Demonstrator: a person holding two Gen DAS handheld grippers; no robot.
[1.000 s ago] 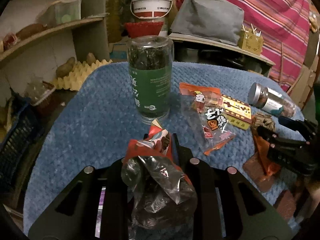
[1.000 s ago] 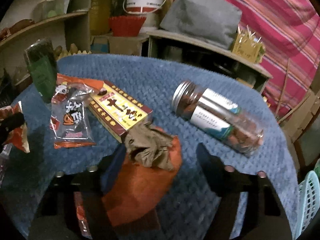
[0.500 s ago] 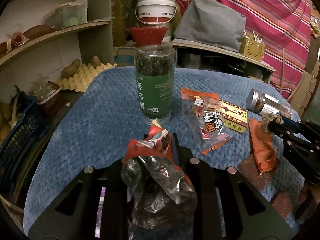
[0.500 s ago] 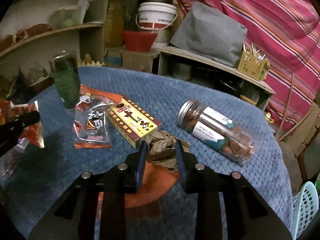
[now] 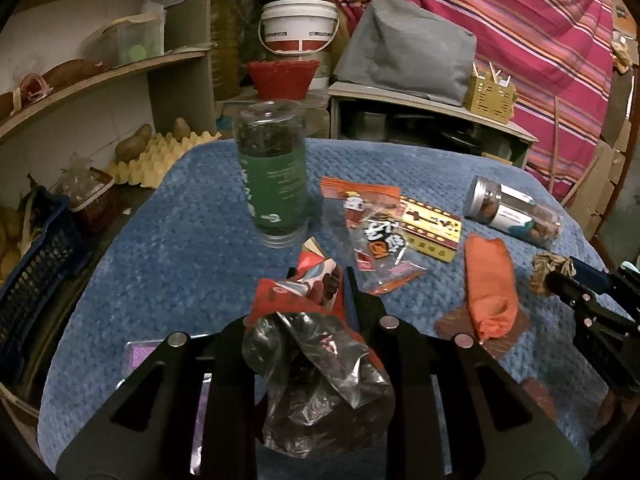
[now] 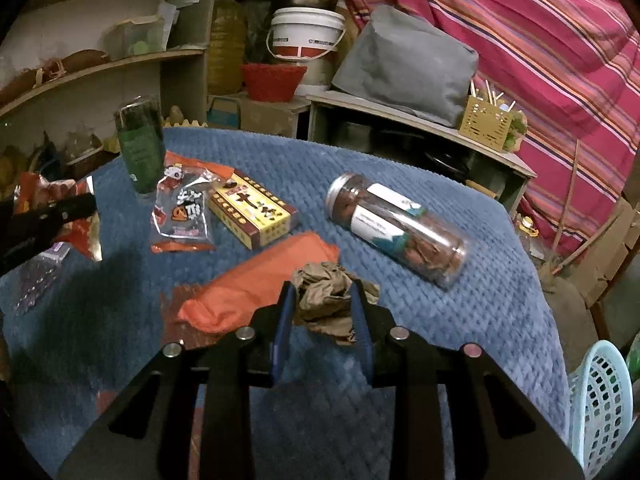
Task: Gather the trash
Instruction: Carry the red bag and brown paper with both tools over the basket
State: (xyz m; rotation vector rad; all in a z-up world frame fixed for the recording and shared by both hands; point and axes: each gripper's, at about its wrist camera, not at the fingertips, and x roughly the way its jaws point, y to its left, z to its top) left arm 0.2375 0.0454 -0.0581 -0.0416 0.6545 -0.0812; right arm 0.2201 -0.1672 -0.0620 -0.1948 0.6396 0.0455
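While a crumpled brown paper wad (image 6: 326,296) is pinched by the right gripper (image 6: 323,300) above the blue quilted cloth (image 6: 460,304), crinkled red-and-clear wrappers (image 5: 308,320) are clamped in the left gripper (image 5: 320,304), fingertips mostly hidden. An orange roll (image 6: 260,276) lies just beside the wad; its lower end is hidden.

The right gripper (image 6: 323,298) pinched a crumpled brown paper wad (image 6: 326,300) above a blue quilted tabletop (image 6: 460,280). An orange rolled cloth (image 6: 264,280) lay just left of it. Beyond lay a yellow box (image 6: 254,214), a clear snack bag (image 6: 182,212) and a toppled jar (image 6: 394,226). At far left, the left gripper (image 6: 60,210) held a red wrapper (image 6: 82,232).
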